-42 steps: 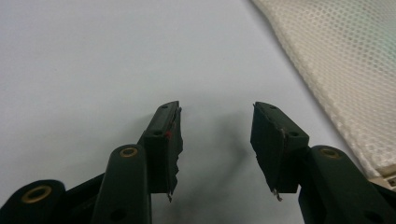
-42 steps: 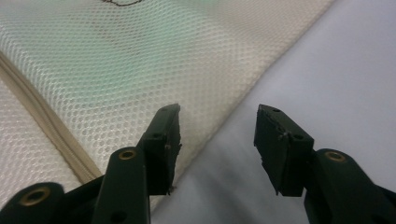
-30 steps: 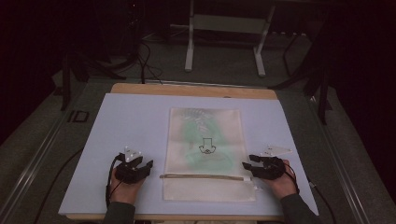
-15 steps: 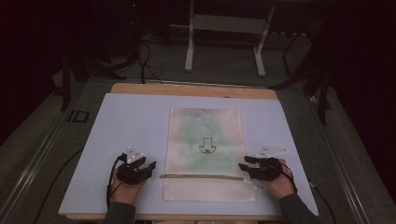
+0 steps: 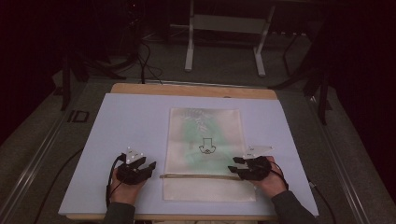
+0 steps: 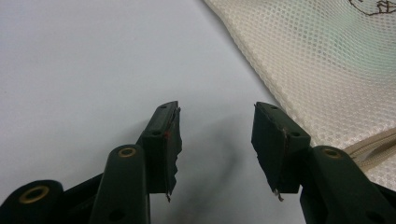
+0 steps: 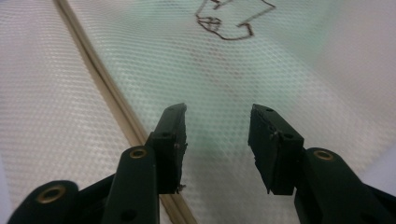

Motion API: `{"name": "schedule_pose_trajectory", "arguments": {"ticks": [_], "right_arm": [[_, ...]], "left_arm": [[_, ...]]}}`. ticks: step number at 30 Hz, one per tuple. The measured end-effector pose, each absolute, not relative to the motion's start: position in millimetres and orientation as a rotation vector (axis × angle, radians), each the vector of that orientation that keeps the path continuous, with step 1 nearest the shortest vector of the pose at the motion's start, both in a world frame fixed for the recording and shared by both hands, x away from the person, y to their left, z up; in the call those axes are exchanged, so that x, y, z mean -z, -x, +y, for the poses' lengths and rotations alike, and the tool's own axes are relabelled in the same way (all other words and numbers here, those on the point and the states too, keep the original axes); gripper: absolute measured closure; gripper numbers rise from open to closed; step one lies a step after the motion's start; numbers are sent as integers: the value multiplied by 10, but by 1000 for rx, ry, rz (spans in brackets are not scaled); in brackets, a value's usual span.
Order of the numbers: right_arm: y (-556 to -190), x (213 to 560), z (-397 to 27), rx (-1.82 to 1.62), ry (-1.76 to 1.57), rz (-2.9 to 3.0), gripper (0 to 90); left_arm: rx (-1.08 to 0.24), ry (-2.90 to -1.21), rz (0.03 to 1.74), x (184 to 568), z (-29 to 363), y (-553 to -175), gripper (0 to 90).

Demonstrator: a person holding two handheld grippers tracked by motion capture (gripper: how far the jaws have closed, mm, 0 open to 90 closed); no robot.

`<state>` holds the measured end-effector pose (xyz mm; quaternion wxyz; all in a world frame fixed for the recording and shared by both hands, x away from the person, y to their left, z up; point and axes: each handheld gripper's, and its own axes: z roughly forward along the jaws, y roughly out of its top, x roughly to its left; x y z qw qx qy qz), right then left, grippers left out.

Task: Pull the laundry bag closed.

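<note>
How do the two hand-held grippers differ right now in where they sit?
The left gripper rests on the bare blue mat, beside the mesh bag; the right gripper reaches over the bag's edge. The left's jaws frame plain mat, the right's frame mesh by the zipper. Both stand open, holding nothing.

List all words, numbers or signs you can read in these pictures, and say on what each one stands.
"ID": on the grey floor strip left of the table, blurred, so the reading is uncertain.
Dark outline drawing, no letters: on the mesh laundry bag.
No other text can be read.
</note>
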<state>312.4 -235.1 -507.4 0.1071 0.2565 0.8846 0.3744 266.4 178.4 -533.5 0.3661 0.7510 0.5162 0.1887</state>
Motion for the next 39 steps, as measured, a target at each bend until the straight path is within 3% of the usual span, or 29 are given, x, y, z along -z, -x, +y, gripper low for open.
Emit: {"name": "schedule_pose_trajectory", "arguments": {"ticks": [15, 39], "right_arm": [[-3138, 5000, -2012, -1108, -654, 2656, 528], [-3119, 4976, -1490, -1075, -445, 2771, 673]], "left_arm": [[-474, -1937, 1321, 5331, 1793, -2669, 513], [-469, -1947, 1304, 5340, 1802, -2685, 524]]}}
